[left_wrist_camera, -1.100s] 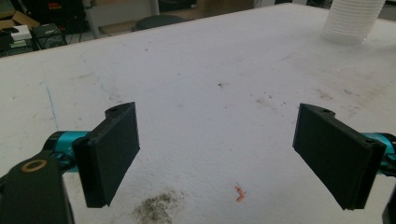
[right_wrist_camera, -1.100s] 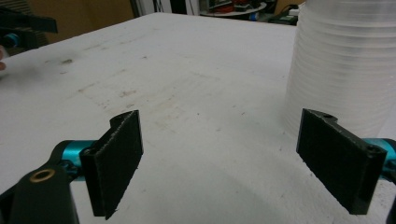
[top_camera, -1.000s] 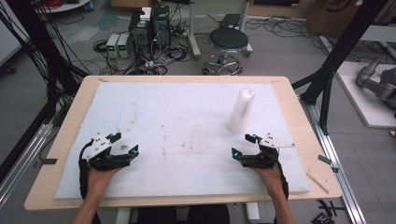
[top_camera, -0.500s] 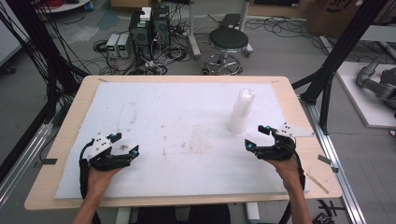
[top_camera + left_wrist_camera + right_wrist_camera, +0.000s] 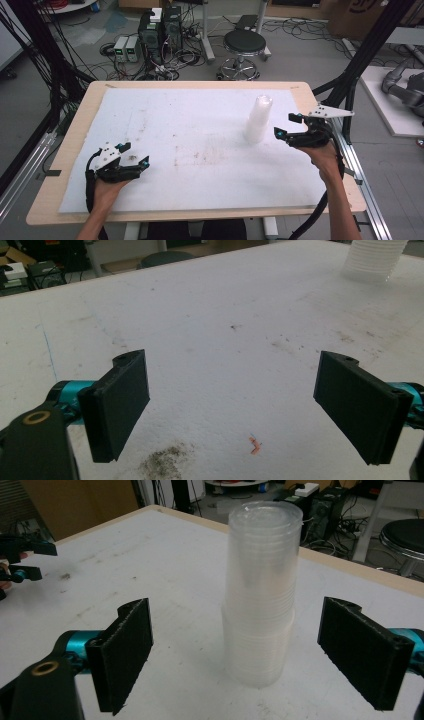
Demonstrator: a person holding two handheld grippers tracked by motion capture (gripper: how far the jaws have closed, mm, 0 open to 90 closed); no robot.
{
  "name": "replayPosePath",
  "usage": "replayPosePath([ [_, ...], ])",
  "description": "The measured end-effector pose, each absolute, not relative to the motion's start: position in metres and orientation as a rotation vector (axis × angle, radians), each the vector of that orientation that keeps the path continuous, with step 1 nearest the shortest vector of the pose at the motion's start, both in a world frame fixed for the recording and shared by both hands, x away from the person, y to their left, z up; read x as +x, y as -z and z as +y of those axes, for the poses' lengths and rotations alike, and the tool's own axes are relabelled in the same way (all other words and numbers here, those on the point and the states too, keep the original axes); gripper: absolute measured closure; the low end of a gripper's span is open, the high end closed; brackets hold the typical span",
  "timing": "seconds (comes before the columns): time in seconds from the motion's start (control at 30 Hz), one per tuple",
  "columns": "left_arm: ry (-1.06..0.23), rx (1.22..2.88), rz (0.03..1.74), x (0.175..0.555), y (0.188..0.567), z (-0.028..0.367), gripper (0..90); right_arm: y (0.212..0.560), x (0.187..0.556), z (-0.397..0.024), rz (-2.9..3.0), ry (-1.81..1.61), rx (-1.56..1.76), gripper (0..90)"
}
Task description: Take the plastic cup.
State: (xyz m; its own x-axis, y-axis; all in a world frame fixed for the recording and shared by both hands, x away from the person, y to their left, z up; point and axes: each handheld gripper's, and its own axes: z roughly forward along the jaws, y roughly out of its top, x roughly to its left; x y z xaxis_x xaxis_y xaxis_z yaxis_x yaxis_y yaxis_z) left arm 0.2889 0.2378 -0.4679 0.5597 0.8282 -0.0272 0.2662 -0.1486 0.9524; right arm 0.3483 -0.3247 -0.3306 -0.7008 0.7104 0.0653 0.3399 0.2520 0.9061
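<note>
A tall stack of clear plastic cups (image 5: pixel 259 120) stands upside down on the white mat (image 5: pixel 190 115), right of centre. My right gripper (image 5: pixel 287 126) hovers just right of the stack, open and pointed at it. In the right gripper view the stack (image 5: pixel 260 595) rises a little beyond the two spread jaws, nothing between them. My left gripper (image 5: pixel 134 153) rests low at the mat's front left, open and empty. In the left gripper view the stack's base (image 5: pixel 372 260) is far off at the top right.
The mat covers a wooden table (image 5: pixel 330 200) and carries dirt smudges (image 5: pixel 165 465) near the left gripper. Behind the table are a black stool (image 5: pixel 244 45) and computer boxes with cables (image 5: pixel 160 30). Black frame posts (image 5: pixel 360 60) flank both sides.
My right gripper has moved rightward and away from the front edge, ending beside the cup stack and turned toward it. The left gripper has stayed put.
</note>
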Motion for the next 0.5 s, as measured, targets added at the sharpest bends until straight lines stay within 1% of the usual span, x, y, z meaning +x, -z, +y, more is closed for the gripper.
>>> replayPosePath([
  [0.2, -0.640, 1.699, 0.919, 0.289, 0.468, 0.238, 14.5, 0.311, 0.369, -0.318, 2.242, -1.371, 0.952, 14.2],
  [0.5, -0.641, 1.715, 0.919, 0.289, 0.468, 0.236, 14.5, 0.305, 0.389, -0.315, 2.286, -1.322, 0.959, 14.2],
])
